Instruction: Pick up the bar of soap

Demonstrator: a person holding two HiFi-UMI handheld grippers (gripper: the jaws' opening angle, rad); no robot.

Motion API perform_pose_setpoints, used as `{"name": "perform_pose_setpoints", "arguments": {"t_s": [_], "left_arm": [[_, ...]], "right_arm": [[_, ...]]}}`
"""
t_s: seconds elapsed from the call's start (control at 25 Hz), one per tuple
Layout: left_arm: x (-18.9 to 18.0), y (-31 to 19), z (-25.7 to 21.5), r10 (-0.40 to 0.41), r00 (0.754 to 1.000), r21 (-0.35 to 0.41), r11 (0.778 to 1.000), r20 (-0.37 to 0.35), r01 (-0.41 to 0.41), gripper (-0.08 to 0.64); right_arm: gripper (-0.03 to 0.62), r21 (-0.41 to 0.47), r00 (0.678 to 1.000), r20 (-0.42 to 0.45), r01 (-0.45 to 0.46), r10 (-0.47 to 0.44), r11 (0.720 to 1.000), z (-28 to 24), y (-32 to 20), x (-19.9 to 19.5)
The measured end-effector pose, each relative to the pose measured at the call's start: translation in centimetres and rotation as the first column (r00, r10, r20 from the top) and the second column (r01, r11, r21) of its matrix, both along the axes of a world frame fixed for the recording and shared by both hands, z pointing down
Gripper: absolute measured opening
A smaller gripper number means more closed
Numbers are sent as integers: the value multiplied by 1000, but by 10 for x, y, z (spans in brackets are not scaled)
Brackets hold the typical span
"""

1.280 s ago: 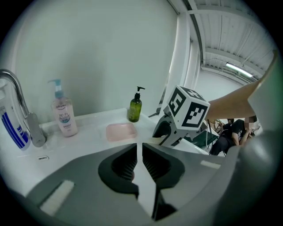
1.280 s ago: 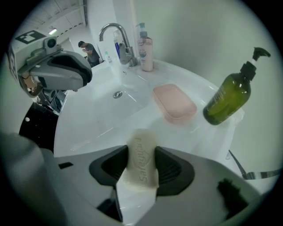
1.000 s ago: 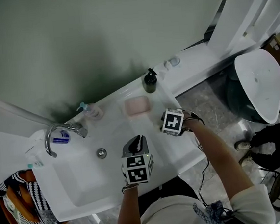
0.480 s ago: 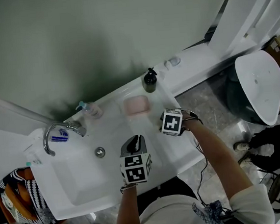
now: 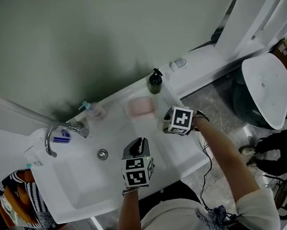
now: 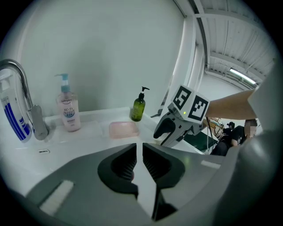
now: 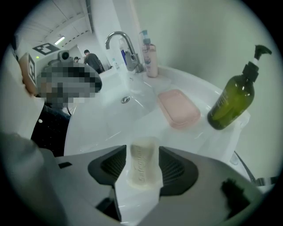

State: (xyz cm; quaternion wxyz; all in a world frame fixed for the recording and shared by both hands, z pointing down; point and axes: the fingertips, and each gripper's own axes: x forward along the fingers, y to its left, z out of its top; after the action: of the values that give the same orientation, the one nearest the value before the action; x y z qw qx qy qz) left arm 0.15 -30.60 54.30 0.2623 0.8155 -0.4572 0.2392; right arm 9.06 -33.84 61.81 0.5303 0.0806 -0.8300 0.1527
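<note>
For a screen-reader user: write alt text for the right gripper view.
A bar of soap lies on the white sink counter between the right gripper's jaws, which have just been opening. Beyond sit a pink soap dish, a green pump bottle and a faucet.

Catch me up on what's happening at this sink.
A person works over a white sink with a handheld gripper in each hand. The right gripper has just been opening its jaws, which straddle a cream bar of soap lying on the sink's rim, apparently without clamping it yet. The left gripper hangs over the basin, jaws nearly together, empty.
</note>
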Motion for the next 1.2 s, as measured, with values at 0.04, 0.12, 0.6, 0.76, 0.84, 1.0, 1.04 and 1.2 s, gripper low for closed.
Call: {"name": "perform_pose_setpoints", "arguments": {"t_s": [0.04, 0.12, 0.6, 0.76, 0.84, 1.0, 1.04, 1.2], "left_arm": [[-1, -1, 0, -3, 1000, 1, 1000, -3, 3, 51], [0, -2, -1, 1, 1000, 5, 1000, -9, -1, 51], [5, -3, -14, 24, 999, 32, 999, -41, -23, 54], [6, -1, -19, 34, 999, 49, 998, -39, -32, 52], [6, 0, -21, 34, 999, 55, 998, -38, -32, 52], [7, 6, -22, 47, 998, 61, 997, -36, -45, 46], [9, 7, -22, 56, 998, 65, 996, -34, -54, 46], [12, 13, -21, 60, 998, 67, 996, -38, -57, 44]], "right_arm": [[219, 15, 1000, 12, -5, 4, 1000, -5, -3, -1], [219, 64, 999, 42, -26, 23, 998, -18, -10, -3], [218, 153, 916, 259, -352, 306, 923, -70, -14, 9], [218, 81, 850, 359, -440, 386, 894, -87, 5, 8], [218, 67, 819, 395, -477, 416, 876, -90, 16, 5], [216, 148, 790, 418, -546, 448, 825, -90, 27, 2], [215, 162, 786, 419, -558, 455, 814, -89, 28, 0], [60, 228, 747, 431, -632, 506, 740, -89, 28, -3]]}}
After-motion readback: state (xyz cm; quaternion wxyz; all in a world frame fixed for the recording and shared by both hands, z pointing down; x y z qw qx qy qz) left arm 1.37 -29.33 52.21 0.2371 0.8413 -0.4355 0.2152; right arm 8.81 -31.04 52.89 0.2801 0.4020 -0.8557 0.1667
